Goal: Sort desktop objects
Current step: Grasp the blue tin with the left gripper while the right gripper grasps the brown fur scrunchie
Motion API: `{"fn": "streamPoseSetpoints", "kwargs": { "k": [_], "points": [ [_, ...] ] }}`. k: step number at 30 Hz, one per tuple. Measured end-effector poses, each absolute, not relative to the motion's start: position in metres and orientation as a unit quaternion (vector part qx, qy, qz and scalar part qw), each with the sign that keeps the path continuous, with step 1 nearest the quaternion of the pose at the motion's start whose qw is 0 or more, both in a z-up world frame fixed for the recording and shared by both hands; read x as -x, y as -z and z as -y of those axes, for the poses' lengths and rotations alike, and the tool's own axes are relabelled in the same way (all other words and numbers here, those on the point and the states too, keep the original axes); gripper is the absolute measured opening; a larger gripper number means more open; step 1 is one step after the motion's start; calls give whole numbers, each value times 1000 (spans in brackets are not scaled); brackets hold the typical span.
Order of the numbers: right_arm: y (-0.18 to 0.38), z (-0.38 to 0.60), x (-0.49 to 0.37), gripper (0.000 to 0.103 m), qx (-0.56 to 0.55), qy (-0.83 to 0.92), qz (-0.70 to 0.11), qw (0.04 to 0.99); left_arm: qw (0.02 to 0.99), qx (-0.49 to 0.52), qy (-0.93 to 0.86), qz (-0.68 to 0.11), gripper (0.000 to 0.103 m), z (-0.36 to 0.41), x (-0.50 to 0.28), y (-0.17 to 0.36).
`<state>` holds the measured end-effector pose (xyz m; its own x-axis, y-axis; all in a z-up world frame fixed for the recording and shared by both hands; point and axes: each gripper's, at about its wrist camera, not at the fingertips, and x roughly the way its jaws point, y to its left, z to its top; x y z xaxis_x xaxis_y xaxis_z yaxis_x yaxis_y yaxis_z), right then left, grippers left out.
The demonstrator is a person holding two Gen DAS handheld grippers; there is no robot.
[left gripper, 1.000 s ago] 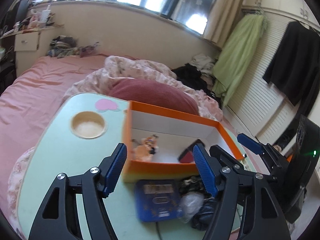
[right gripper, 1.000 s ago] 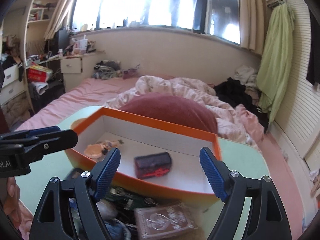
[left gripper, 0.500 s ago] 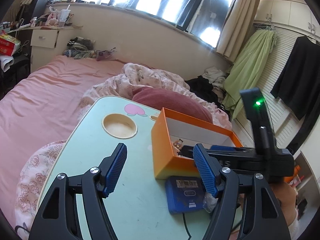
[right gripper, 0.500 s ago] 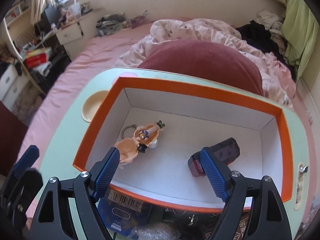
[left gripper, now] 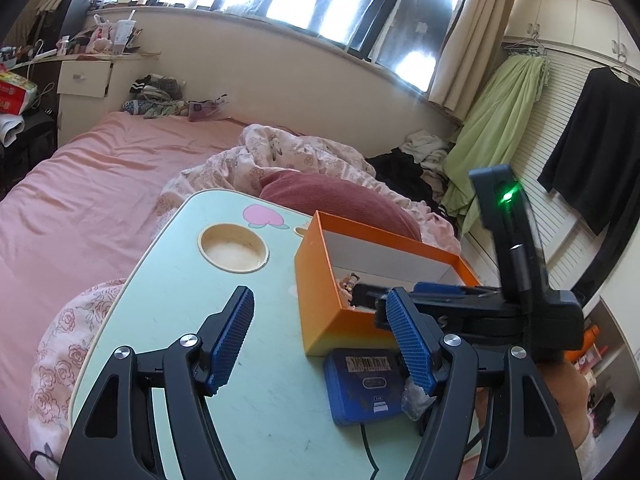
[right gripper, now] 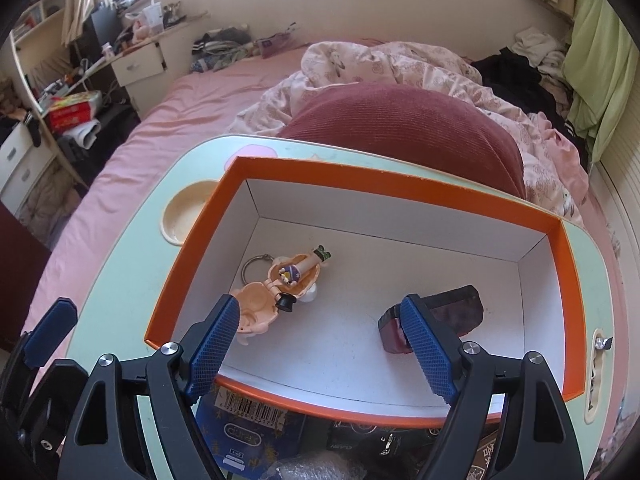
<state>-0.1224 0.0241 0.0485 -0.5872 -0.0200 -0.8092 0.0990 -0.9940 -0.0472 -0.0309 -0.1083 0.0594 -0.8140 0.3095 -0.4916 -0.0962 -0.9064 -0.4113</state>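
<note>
An orange box with a white inside stands on the pale green lap table. In it lie a peach shell keychain toy and a dark red case. My right gripper is open and empty, hovering over the box's near wall. My left gripper is open and empty above the table, left of the box. A blue box lies in front of the orange box, also in the right wrist view. Dark small items and a plastic wrap lie beside it.
The table has a round cup recess at its far left. The table sits on a pink bed with a red pillow and a flowered quilt behind. Clothes hang at the right wall.
My right gripper has come down and forward over the orange box. My left gripper has drawn back and to the left, away from the box. Both stay open.
</note>
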Motion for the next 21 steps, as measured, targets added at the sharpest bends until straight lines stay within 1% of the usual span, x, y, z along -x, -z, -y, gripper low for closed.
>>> {"fn": "streamPoseSetpoints", "kwargs": {
  "k": [2,6,9,12,14,18,19,20,21],
  "points": [
    [-60,-29,109,83,-424,904,-35,45,111,286,-935,180,69,108,26,-58],
    [-86,-60,55,83,-348,935,-21,70,121,298,-937,139,69,98,10,-48],
    [-87,-95,5,83,-322,943,-14,80,147,315,-930,116,69,81,-6,-34],
    [-63,-124,-42,83,-321,945,-19,67,182,346,-917,75,69,52,-15,-18],
    [-48,-132,-53,83,-329,942,-28,57,186,361,-912,48,69,37,-16,-10],
    [-7,-140,-50,83,-356,933,-35,32,133,344,-930,6,70,22,-18,-1],
    [1,-139,-48,84,-349,936,-48,14,126,341,-932,4,70,21,-18,0],
    [4,-140,-48,90,-346,937,-54,-2,120,334,-935,1,71,20,-19,1],
    [4,-142,-47,91,-347,937,-40,2,115,331,-937,-6,71,18,-21,2]
  ]
}}
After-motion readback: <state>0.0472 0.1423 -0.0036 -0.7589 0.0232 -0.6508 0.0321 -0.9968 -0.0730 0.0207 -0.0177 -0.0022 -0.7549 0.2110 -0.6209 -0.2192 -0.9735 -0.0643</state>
